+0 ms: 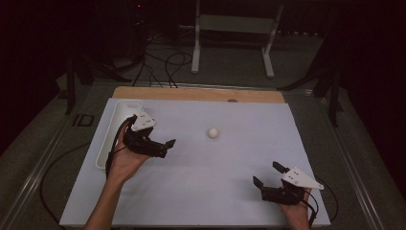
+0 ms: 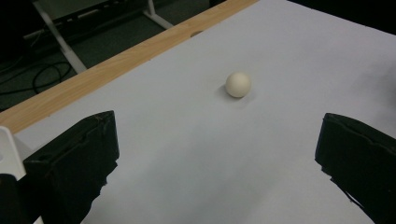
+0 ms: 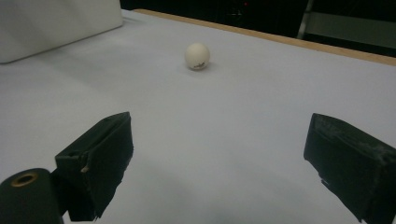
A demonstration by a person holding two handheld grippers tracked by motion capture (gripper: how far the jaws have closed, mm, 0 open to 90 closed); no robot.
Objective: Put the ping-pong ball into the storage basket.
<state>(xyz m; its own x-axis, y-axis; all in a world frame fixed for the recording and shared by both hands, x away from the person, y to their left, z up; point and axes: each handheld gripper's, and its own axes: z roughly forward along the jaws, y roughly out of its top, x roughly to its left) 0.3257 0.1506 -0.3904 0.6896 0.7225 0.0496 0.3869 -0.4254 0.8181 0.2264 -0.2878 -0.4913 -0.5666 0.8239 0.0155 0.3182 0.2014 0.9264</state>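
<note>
Nearest the high camera, our right claw point(image 1: 267, 174) hovers low over the near right part of the white tabletop point(image 1: 201, 191), jaws spread wide and holding nothing. Our left claw point(image 1: 163, 146) sits just beside the white tray point(image 1: 115, 108) at the left edge, jaws likewise parted and empty. Between and beyond them, the small white ball point(image 1: 213, 132) rests alone on the tabletop, well apart from both claws.
</note>
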